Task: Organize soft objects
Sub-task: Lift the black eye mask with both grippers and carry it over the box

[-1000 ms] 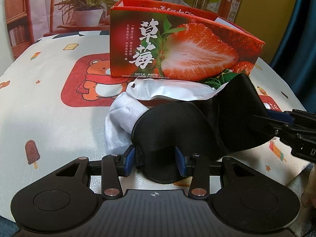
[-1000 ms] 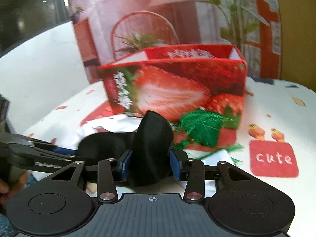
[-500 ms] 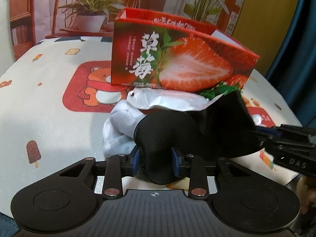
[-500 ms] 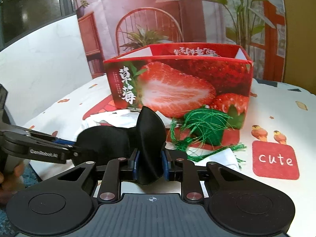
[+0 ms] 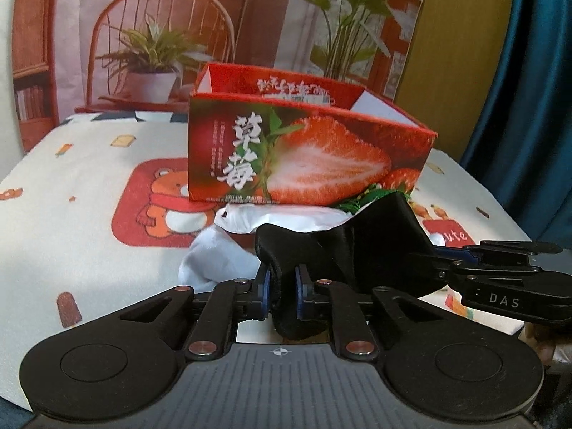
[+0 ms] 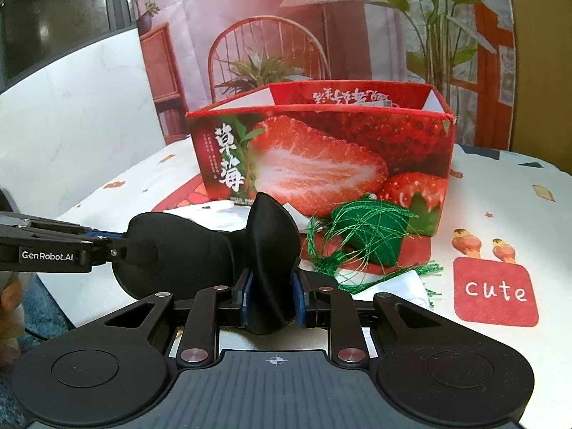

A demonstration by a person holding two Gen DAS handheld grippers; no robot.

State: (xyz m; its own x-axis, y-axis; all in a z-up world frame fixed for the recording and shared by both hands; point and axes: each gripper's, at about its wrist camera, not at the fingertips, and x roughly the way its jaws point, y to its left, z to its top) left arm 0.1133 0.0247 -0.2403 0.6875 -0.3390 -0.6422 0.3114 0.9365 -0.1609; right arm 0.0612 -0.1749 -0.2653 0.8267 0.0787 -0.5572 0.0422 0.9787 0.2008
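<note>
A: Black padded eye mask (image 5: 375, 246) held off the cloth, pinched at both ends. Left gripper (image 5: 281, 291) just closing in on one eye cup, blue pads now pressing the padding from both sides, only a narrow gap between them.

B: Same at the other end. Right gripper (image 6: 271, 296) clamped on the second eye cup, that cup (image 6: 273, 250) folded and standing up between the pads. Seen from the right wrist, left gripper (image 6: 118, 246) reaching in from the left edge, tips on the far cup.

A: Behind the mask, red strawberry box (image 5: 307, 157), open at the top, near wall facing both cameras. Front lower edge of the box just behind the pile of soft things.

B: Between box and mask: white pouch (image 5: 286, 218) against the foot of the box, white cloth (image 5: 218, 261) lower and to the left. Green tassel bundle (image 6: 364, 239) at the right front corner of the box, threads spilling onto the printed tablecloth (image 6: 500, 196).

A: Open room: wide bare cloth left of the box, over the bear print (image 5: 157, 207). Table edge rounding off at far left and at right, blue curtain (image 5: 529, 89) beyond the right edge.

B: Right of the box, bare cloth too, around the red "cute" patch (image 6: 495, 291). Near edge of the table directly under both grippers.
</note>
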